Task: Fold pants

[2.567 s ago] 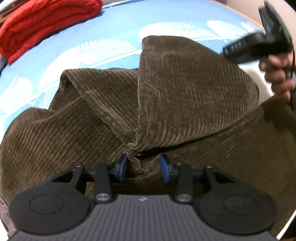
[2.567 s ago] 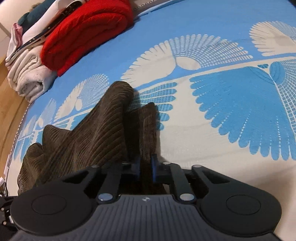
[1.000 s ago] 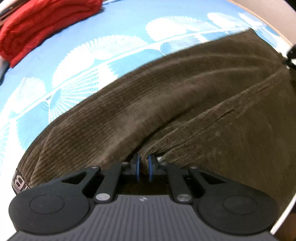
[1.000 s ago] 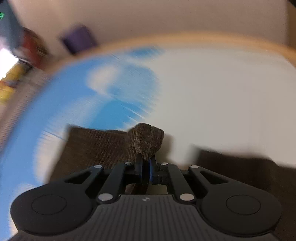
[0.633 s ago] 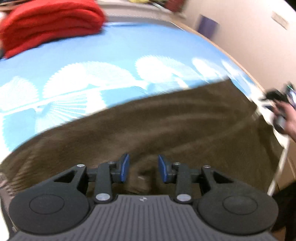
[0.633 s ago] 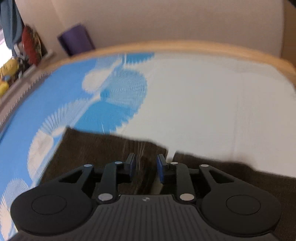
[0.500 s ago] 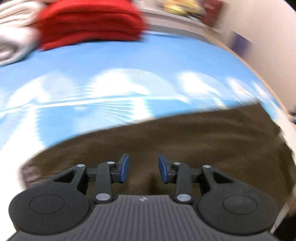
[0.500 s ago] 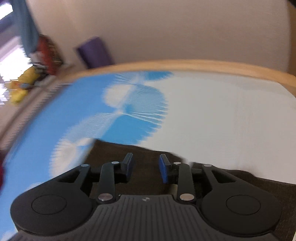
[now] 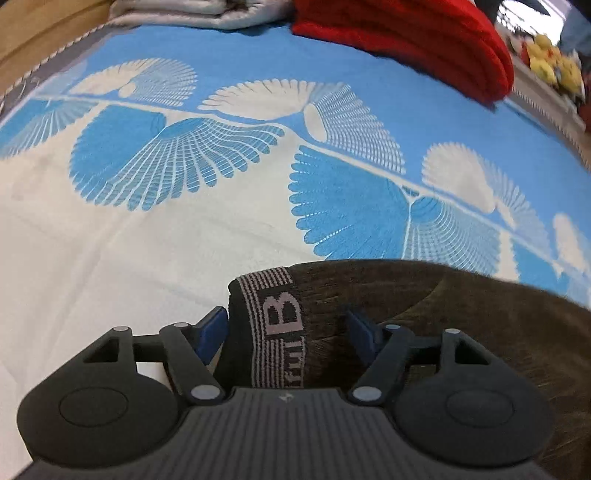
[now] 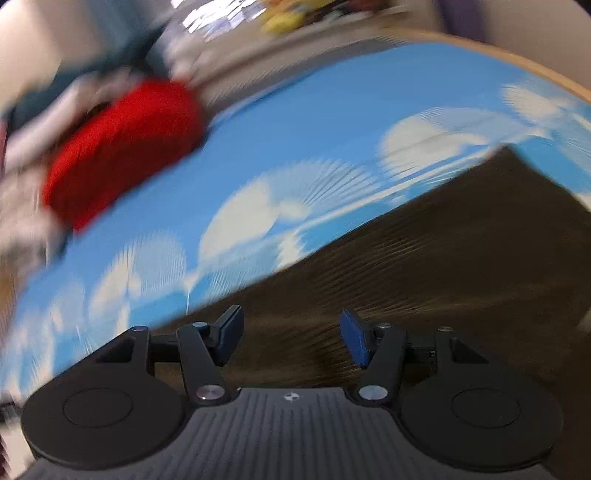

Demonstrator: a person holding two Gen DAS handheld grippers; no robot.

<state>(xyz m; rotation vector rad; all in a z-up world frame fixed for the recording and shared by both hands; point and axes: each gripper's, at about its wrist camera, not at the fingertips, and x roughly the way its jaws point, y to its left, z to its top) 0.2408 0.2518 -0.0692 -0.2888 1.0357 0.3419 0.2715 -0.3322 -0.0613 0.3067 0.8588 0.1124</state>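
Brown corduroy pants [image 9: 461, 321] lie flat on the blue and white bedspread [image 9: 221, 184]. Their striped elastic waistband [image 9: 280, 314], marked with a large letter B, sits at the left end. My left gripper [image 9: 286, 328] hovers over that waistband corner with its jaws opening; the band lies between the blue pads, which stand apart from it. In the blurred right wrist view the pants [image 10: 443, 258] stretch away to the right. My right gripper [image 10: 291, 338] is above them, jaws opening, with only flat cloth below the pads.
A folded red garment [image 9: 413, 40] and a stack of pale folded laundry [image 9: 192, 11] lie at the far edge of the bed. The red garment [image 10: 122, 147] shows blurred in the right wrist view. A wooden bed rim [image 10: 498, 51] curves at the top right.
Both grippers let go of the pants and opened wide. Both swung sideways and rolled: the left now faces the waistband end, the right looks along the flat pants toward the red garment.
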